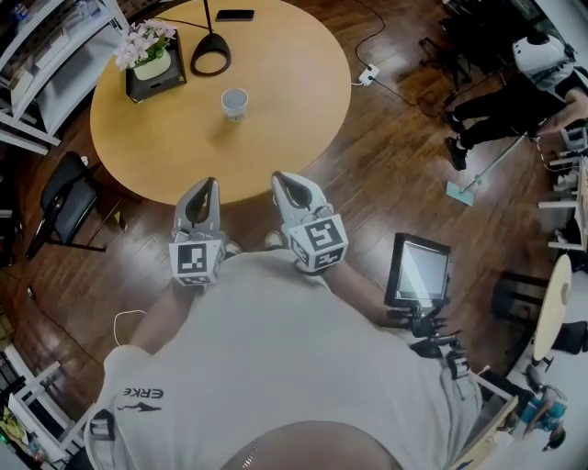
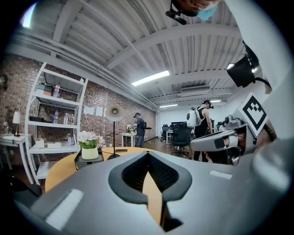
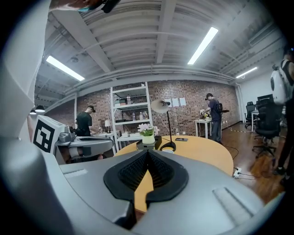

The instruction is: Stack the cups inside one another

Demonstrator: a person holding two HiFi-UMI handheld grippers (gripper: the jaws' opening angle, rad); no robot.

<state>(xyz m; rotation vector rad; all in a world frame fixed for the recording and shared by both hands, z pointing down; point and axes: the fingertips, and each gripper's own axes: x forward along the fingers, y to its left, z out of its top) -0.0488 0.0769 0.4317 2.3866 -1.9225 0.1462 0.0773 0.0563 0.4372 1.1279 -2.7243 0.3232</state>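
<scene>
A single white cup [image 1: 234, 103] stands upright on the round wooden table [image 1: 285, 110], a little left of its middle. No other cup shows in the head view. My left gripper [image 1: 209, 185] and right gripper [image 1: 284, 180] are side by side at the table's near edge, pointing toward the cup and well short of it. Both are shut with nothing between the jaws. The left gripper view shows the left gripper [image 2: 148, 155] with jaws pressed together. In the right gripper view the right gripper [image 3: 148, 152] is the same, and its jaws hide most of the cup.
At the table's far left, a flower pot [image 1: 152, 57] sits on a black box. A black lamp base [image 1: 210, 57] and a phone [image 1: 234, 15] lie behind the cup. A black chair [image 1: 64, 197] stands left of the table, a tablet on a stand [image 1: 418, 271] to my right.
</scene>
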